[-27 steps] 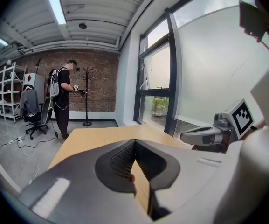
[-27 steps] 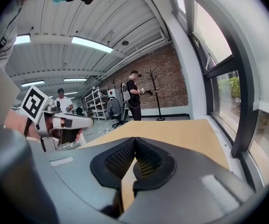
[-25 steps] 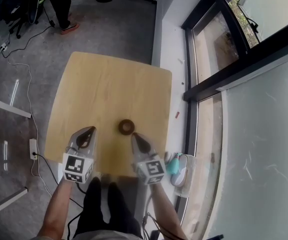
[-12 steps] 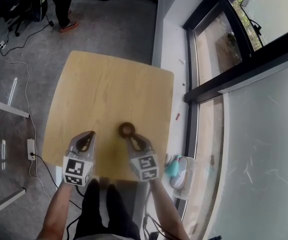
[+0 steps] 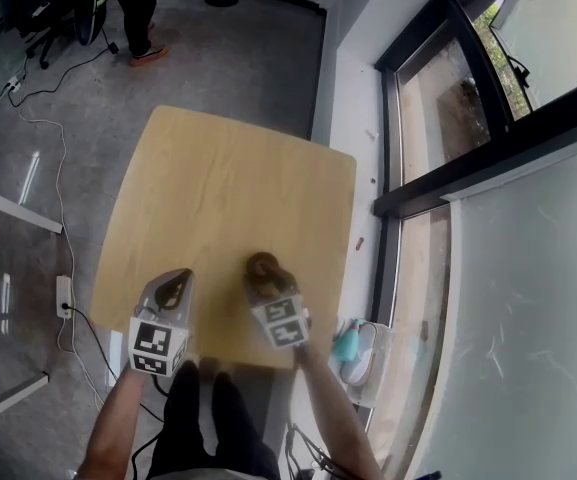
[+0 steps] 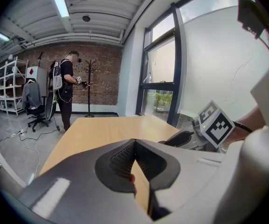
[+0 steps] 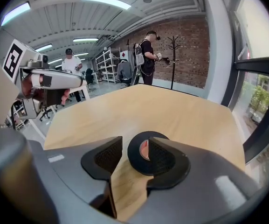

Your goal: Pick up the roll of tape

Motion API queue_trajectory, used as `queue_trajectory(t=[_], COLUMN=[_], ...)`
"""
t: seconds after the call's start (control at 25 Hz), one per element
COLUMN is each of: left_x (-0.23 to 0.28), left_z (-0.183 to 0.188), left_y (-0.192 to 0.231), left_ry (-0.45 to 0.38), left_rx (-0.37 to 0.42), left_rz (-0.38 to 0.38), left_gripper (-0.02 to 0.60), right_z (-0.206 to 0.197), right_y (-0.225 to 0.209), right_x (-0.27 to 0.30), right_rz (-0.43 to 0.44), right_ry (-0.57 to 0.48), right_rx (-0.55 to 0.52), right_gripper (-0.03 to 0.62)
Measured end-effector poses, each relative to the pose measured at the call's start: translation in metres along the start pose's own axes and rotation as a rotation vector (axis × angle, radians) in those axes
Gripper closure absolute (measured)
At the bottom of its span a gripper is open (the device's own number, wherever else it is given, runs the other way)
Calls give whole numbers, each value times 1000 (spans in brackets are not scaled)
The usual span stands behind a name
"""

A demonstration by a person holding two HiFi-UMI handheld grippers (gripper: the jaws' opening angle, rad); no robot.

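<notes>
Between the right tongs (image 7: 135, 143): one wall of the roll of tape (image 7: 135, 158). The tongs stand apart, just opened, with one tip over the hole and nothing pressing yet.
Left tongs (image 6: 134, 143): tips together, empty, off to the left.
Roll's place: on the counter (image 7: 171, 111), near the person's edge.
Roll's lie: flat, hole facing up; a ring with no long side, widest across the counter.
Risk: a tip may catch the rim, so closing could skid or tip the roll.

Black tape on pale wood
The roll of tape (image 7: 134, 154) is black, reddish inside — the table (image 5: 228, 178) light blond grain, the marker cubes (image 5: 158, 346) black-and-white squares.
</notes>
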State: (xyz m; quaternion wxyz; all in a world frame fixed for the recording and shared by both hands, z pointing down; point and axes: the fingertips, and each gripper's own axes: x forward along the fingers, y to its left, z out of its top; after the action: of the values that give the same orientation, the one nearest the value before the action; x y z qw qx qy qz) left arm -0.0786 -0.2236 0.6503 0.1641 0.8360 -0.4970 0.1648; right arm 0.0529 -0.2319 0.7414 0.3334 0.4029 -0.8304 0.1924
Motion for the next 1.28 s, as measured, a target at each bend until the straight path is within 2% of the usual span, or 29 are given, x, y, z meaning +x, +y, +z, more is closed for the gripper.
queue_trajectory(t=[0.16, 0.76, 0.96, 1.12, 1.28], left_x=[-3, -6, -8, -7, -8], left_z=[0, -2, -2, -3, -2], left_y=[6, 16, 20, 19, 18], left_ry=[3, 17, 20, 25, 22], left_rx=[-3, -7, -15, -20, -16], left_rz=[7, 18, 25, 26, 23], left_gripper=[583, 583, 583, 583, 583], right_z=[-6, -25, -19, -19, -19], right_y=[5, 4, 5, 6, 7], right_x=[7, 23, 24, 21, 21], right_rz=[7, -59, -45, -42, -53], right_ry=[73, 264, 289, 316, 291], right_rx=[-25, -170, -159, -161, -150], right_gripper=[402, 422, 424, 448, 451])
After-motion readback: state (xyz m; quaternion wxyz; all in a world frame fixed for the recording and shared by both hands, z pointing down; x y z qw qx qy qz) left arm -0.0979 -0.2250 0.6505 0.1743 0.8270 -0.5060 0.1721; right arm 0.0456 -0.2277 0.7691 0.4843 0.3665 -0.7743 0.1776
